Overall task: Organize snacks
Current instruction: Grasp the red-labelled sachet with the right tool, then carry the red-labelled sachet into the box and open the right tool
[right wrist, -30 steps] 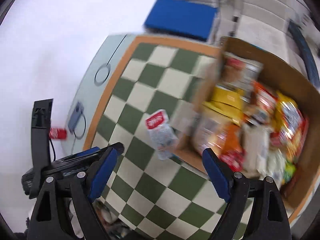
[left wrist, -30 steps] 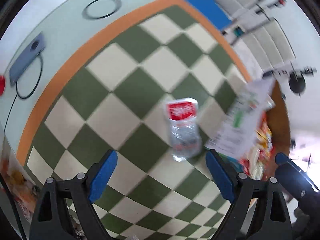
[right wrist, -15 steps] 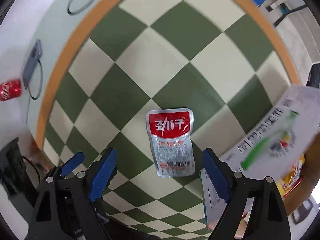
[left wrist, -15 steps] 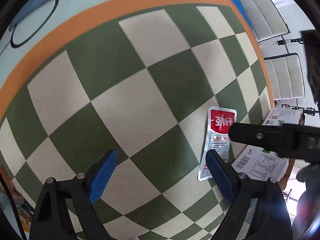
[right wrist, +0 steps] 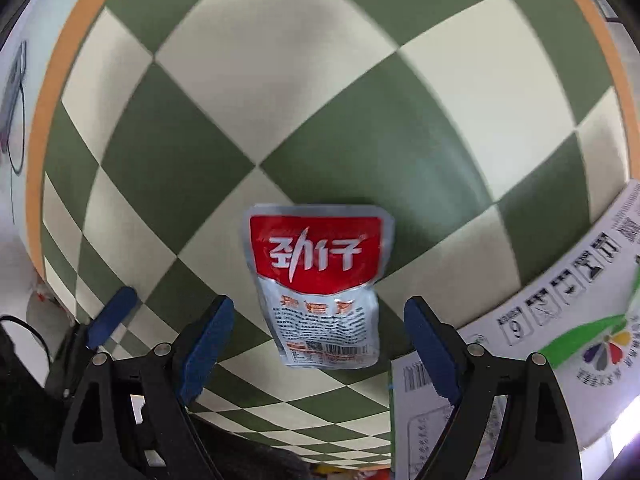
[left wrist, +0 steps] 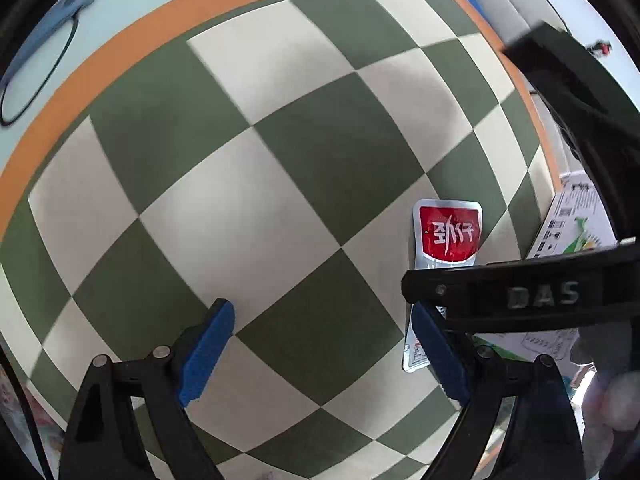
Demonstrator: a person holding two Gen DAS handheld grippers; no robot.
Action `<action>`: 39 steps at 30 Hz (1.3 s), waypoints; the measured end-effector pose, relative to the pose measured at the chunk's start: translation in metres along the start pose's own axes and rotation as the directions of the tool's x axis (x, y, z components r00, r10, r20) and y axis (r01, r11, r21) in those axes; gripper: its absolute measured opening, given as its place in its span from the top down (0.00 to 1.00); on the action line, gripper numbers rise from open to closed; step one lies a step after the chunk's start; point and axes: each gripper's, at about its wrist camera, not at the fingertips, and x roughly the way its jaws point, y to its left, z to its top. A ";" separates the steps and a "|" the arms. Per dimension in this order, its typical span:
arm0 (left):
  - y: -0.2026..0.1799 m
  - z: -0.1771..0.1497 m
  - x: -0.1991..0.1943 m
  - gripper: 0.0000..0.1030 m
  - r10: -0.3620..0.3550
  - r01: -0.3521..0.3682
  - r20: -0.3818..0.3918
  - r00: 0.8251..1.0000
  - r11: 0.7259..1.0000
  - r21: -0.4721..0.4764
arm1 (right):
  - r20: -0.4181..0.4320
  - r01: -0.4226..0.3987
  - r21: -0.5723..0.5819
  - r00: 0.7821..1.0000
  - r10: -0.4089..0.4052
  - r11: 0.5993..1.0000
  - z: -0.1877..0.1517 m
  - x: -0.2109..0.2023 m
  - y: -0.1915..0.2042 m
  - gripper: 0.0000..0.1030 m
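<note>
The right claw (right wrist: pixel 318 320) is held apart over the snack packet (right wrist: pixel 316 280); the flat foil could be slid away unpinched.

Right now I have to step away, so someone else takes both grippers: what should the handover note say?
Left gripper: open, empty, over bare checkered cloth.
Right gripper: open, holding nothing, poised over the red-and-silver snack pouch, pads not touching it.
Pouch lies flat on the cloth beside the white carton flap.
Done: nothing gripped.
Left: grasp the pouch and put it away.
</note>
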 end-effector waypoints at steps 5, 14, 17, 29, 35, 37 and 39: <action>-0.005 -0.001 0.001 0.11 0.034 -0.034 0.008 0.999 0.999 0.039 | 0.007 0.044 -0.004 0.999 -0.044 0.999 0.000 0.009 0.003 0.16; -0.005 -0.001 -0.002 0.11 0.040 -0.041 0.022 0.999 0.998 0.042 | 0.105 0.116 -0.024 0.988 -0.113 0.993 -0.017 0.007 0.010 0.47; -0.003 -0.001 -0.003 0.11 0.048 -0.049 0.020 0.999 0.998 0.049 | 0.150 0.113 -0.014 0.983 -0.109 0.994 -0.025 0.007 0.012 0.53; 0.004 -0.013 -0.028 0.40 0.077 -0.085 0.071 0.995 0.990 0.112 | 0.235 0.069 -0.024 0.970 -0.062 0.997 -0.071 0.025 0.022 0.54; 0.001 -0.021 -0.056 0.40 0.067 -0.081 0.106 0.992 0.988 0.132 | 0.264 0.036 -0.024 0.964 -0.028 0.999 -0.089 0.020 0.013 0.55; -0.003 -0.016 -0.065 0.40 0.063 -0.082 0.124 0.990 0.986 0.148 | 0.286 0.019 -0.023 0.958 -0.011 1.000 -0.098 0.014 0.011 0.55; -0.008 -0.019 -0.080 0.40 0.058 -0.084 0.149 0.987 0.982 0.169 | 0.309 -0.001 -0.021 0.951 0.007 1.000 -0.107 0.008 0.007 0.55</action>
